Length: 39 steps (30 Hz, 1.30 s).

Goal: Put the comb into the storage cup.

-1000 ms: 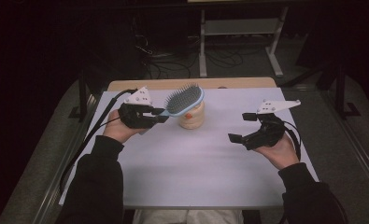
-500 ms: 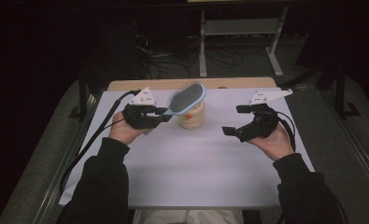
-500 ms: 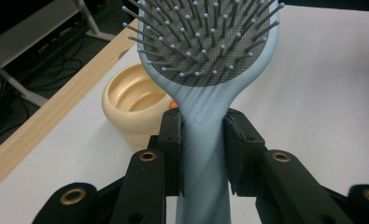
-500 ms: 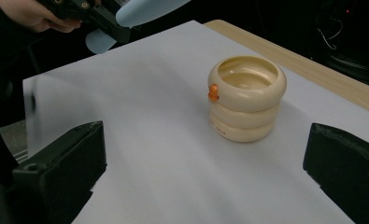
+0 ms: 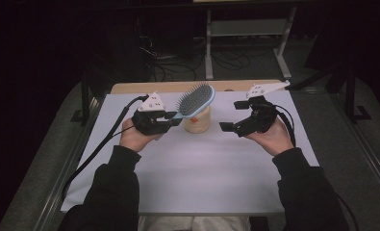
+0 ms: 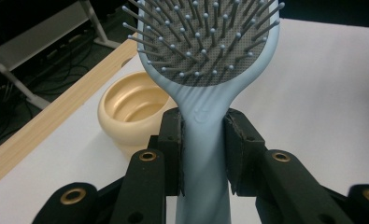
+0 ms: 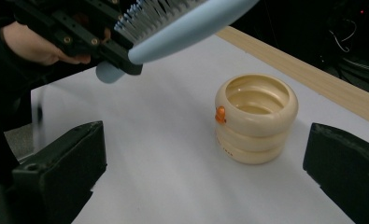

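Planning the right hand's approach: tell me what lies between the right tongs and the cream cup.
Nothing but bare white tabletop. In the right gripper view the open right tongs face the cup across an empty stretch; the hairbrush hangs above, off to the side.

In the left gripper view, the hairbrush (image 6: pixel 205 70) ran off the top edge at its head and off the bottom at its handle, and it hid part of the cream cup (image 6: pixel 128 112). In the high view the brush head covered the cup's mouth, and the small orange mark (image 7: pixel 220 115) on the cup was too small to identify.
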Available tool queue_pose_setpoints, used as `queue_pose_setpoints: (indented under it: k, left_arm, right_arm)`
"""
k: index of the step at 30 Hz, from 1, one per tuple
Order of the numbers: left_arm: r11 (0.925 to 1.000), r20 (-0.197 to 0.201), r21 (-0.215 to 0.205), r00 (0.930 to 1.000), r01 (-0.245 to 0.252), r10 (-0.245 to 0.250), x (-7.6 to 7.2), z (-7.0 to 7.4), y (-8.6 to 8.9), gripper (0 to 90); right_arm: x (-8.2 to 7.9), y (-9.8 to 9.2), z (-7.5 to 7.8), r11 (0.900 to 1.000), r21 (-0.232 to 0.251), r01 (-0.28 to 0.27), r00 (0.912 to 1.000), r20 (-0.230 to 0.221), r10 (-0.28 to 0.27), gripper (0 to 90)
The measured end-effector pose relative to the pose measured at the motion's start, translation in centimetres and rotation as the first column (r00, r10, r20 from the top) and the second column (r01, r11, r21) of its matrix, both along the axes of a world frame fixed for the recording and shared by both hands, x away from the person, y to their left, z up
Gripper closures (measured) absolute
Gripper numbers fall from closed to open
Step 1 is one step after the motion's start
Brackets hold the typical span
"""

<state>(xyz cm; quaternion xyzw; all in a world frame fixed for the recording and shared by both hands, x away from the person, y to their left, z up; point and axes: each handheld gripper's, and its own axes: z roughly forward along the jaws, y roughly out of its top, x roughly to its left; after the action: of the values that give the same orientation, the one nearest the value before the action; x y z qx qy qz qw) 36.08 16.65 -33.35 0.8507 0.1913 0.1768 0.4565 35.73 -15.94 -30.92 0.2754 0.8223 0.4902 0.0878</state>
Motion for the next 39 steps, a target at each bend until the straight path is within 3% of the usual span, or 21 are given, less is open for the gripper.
queue_pose_setpoints:
  k: [3, 10, 19, 28, 39]
  left_arm:
    - [0.9995, 0.000, -0.032, 1.0000, -0.007, 0.007, -0.1, 0.0, -0.2, 70.7]
    - [0.9983, 0.022, -0.055, 0.9996, -0.017, 0.018, -0.4, -0.3, -0.7, 70.7]
    - [0.9978, 0.054, -0.056, 0.9978, -0.034, 0.038, -0.6, -1.0, -1.6, 70.8]
    - [0.9979, 0.086, -0.050, 0.9953, -0.041, 0.045, -0.7, -1.6, -2.5, 70.7]
    - [0.9982, 0.124, -0.048, 0.9913, -0.038, 0.044, -1.0, -1.9, -3.0, 70.8]
  right_arm:
    - [0.6, 0.6, 0.3, 1.000, 0.020, -0.001, 1.0000, -0.006, 0.001, 0.0]
    - [1.2, 2.0, 0.8, 1.000, 0.025, 0.007, 0.9999, -0.013, -0.006, 0.0]
    - [2.2, 2.8, 1.1, 0.995, 0.097, 0.035, 0.9985, -0.045, -0.030, 0.0]
    - [3.0, 3.8, 1.1, 0.991, 0.122, 0.060, 0.9962, -0.070, -0.052, 0.0]
    - [3.7, 4.5, 1.0, 0.986, 0.156, 0.055, 0.9926, -0.116, -0.037, 20.3]
